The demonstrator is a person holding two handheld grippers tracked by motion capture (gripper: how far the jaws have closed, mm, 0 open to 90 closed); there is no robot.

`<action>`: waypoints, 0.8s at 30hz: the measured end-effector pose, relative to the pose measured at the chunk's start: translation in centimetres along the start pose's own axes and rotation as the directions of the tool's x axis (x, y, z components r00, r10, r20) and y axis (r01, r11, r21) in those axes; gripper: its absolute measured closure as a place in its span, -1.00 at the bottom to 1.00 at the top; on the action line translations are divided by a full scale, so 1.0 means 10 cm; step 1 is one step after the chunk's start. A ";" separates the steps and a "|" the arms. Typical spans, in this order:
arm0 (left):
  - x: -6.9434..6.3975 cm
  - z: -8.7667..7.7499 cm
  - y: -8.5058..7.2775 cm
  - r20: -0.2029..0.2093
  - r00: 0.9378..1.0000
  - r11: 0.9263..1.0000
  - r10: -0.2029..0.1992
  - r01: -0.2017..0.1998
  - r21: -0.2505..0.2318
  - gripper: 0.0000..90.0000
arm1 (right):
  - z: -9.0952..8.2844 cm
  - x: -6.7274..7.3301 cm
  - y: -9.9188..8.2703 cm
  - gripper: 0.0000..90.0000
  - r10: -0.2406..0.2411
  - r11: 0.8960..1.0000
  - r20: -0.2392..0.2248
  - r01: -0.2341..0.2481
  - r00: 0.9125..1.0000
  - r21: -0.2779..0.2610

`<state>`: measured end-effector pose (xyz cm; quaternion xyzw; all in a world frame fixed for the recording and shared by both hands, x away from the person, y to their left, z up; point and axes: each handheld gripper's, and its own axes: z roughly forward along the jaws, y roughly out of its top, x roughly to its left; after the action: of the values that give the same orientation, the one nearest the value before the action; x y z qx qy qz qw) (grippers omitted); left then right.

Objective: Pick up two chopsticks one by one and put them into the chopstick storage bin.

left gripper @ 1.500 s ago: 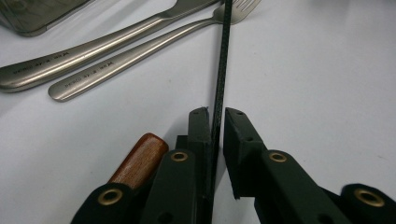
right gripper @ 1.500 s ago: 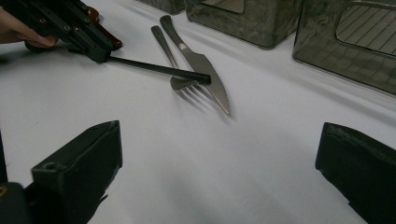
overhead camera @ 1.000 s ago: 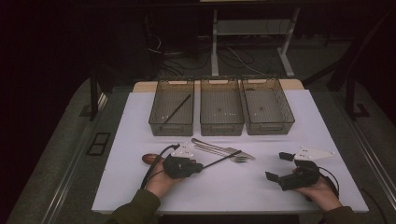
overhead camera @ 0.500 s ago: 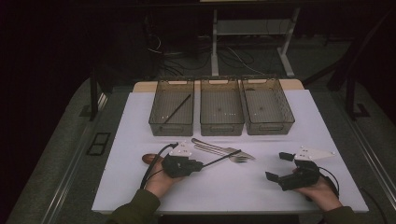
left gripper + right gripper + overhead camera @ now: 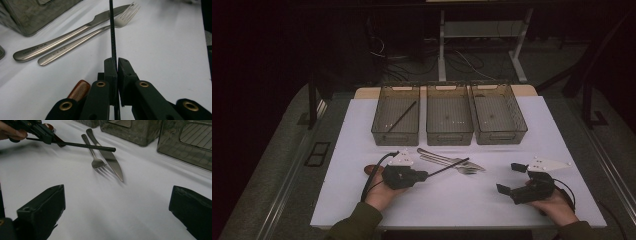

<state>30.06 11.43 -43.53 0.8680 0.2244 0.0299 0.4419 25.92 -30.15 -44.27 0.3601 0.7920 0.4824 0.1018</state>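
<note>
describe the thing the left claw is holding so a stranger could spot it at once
On the white table, look in front of the three bins to the left claw. Clamped in it is a thin black stick, lifted over the knife and fork: matte and dark where they are shiny steel.

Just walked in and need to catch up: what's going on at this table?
A person is sorting cutlery with two hand-held grippers. The left gripper is shut on a black chopstick, held above the white table. A knife and fork lie side by side before three bins; the left bin holds another black stick. The right gripper rests open, holding nothing.
</note>
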 end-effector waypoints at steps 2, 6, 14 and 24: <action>0.00 -0.02 0.01 0.002 1.000 1.000 0.000 0.000 -0.006 0.89 | 0.00 0.00 0.00 -1.00 -0.001 1.000 0.000 0.001 1.000 0.000; -0.01 -0.06 0.02 0.008 1.000 1.000 -0.001 0.001 -0.012 0.89 | 0.00 0.00 0.00 -1.00 0.002 1.000 0.000 -0.002 1.000 0.000; -0.03 -0.11 0.03 0.011 1.000 1.000 0.000 0.000 -0.022 0.89 | 0.00 0.00 0.00 -1.00 0.000 1.000 -0.001 0.000 1.000 0.001; -0.02 -0.22 0.07 0.012 1.000 0.999 -0.008 0.009 -0.047 0.89 | -0.01 0.00 0.00 -1.00 0.002 1.000 -0.001 -0.002 1.000 0.000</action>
<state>29.57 12.63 -41.67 0.8566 0.2246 0.0282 0.4637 25.90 -30.19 -44.22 0.3606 0.7918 0.4825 0.1008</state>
